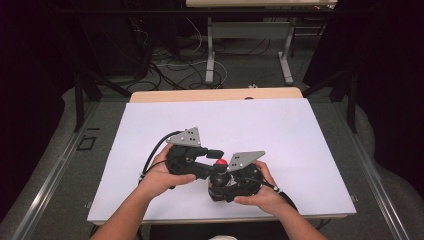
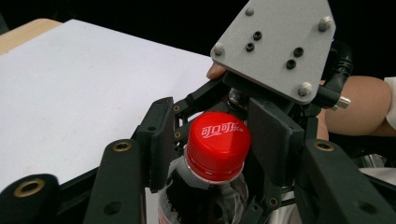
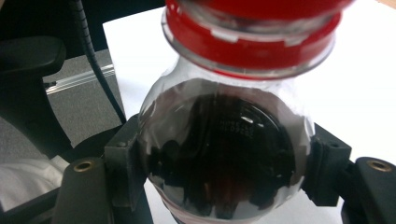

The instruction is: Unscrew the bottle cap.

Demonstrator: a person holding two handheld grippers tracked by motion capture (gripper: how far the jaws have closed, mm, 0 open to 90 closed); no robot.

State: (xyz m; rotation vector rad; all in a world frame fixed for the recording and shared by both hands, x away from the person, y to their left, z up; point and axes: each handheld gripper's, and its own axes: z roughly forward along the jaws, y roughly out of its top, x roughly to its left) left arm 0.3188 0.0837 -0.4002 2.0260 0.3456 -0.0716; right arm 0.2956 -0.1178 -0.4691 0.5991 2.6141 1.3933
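Observation:
A clear plastic cola bottle [image 3: 224, 158] with dark drink and a red cap [image 2: 218, 144] stands between my two grippers near the table's front edge. My right gripper [image 3: 224, 172] is shut on the bottle's shoulder, with a pad pressed on each side. My left gripper [image 2: 215, 140] reaches in from the left with its pads on either side of the cap; the right pad meets the cap and a narrow gap shows beside the left pad [image 2: 161, 140]. In the high view the cap [image 1: 220, 161] peeks out between the left gripper [image 1: 216, 156] and the right gripper [image 1: 218, 182].
A white sheet [image 1: 280, 130] covers the wooden table [image 1: 215, 94], and both of the person's hands work at its front middle. Beyond the far edge are the grey legs of another table [image 1: 210, 55] and loose cables [image 1: 170, 67] on the floor.

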